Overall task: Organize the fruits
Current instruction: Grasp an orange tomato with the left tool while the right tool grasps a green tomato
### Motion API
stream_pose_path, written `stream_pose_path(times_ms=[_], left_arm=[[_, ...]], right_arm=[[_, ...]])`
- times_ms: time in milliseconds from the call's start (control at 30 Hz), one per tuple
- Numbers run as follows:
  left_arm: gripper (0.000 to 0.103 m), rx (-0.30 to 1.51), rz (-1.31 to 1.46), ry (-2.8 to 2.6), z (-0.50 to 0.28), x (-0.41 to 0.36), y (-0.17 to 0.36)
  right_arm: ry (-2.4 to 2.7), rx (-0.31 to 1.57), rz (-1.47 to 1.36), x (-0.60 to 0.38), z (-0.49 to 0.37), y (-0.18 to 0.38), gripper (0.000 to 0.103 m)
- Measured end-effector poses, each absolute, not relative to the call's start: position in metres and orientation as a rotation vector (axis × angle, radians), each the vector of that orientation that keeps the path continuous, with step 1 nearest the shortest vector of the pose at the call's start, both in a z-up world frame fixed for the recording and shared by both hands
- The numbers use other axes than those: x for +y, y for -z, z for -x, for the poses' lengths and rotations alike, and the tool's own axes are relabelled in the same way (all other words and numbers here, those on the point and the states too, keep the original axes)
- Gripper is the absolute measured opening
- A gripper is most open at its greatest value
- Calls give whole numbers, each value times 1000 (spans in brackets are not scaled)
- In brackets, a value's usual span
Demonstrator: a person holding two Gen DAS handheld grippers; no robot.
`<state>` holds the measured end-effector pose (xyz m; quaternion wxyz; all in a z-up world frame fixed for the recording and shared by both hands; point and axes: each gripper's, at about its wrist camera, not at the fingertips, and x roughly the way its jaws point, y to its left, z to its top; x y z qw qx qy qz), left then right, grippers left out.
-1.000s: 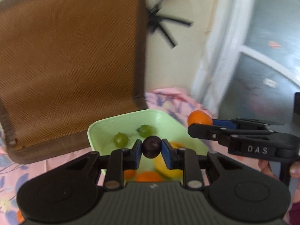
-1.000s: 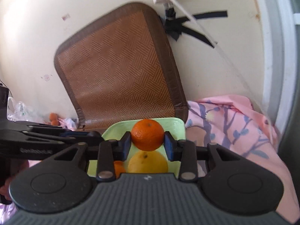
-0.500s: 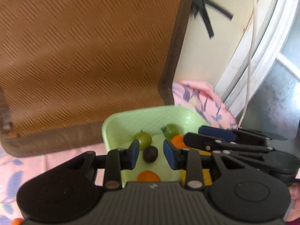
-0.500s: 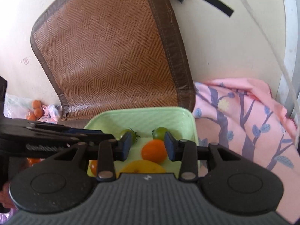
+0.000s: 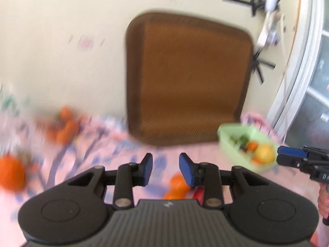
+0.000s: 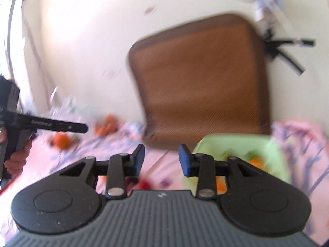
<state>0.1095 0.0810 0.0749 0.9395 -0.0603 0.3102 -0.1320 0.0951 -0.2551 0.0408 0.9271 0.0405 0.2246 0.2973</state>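
Left tongs (image 5: 165, 169) level above pink floral cloth (image 5: 115, 154), blue pads spread wide, empty. Right tongs (image 6: 161, 160) likewise wide, empty. Green tray (image 5: 226, 142) of fruit at right, long axis unclear through blur. Loose oranges (image 5: 67, 127) far left.

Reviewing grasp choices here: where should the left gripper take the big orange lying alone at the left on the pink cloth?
Grip the orange across its widest middle, coming down from above with the open left gripper. It looks round and sits apart from other fruit on the pink cloth, so both sides seem free. Blur hides finer detail.
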Motion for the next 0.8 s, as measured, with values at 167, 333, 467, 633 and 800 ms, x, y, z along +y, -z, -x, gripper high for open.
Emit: stream_pose_path(times_ms=[167,333,467,633,800], left_arm=[[37,680,126,350,-111,81,-28],[48,674,145,407,-129,75,-11],[44,708,125,440,-139,65,2],[35,715,99,451,-137,59,12],[34,710,95,486,-99,45,-1]], right_arm=[[-632,594,-80,-204,-90,1,38],[-649,631,-36,-166,-87,9,39],[-649,646,24,-149,-93,14,39],[-629,675,56,-137,-102,27,29],[-634,655,30,-154,-82,19,29]])
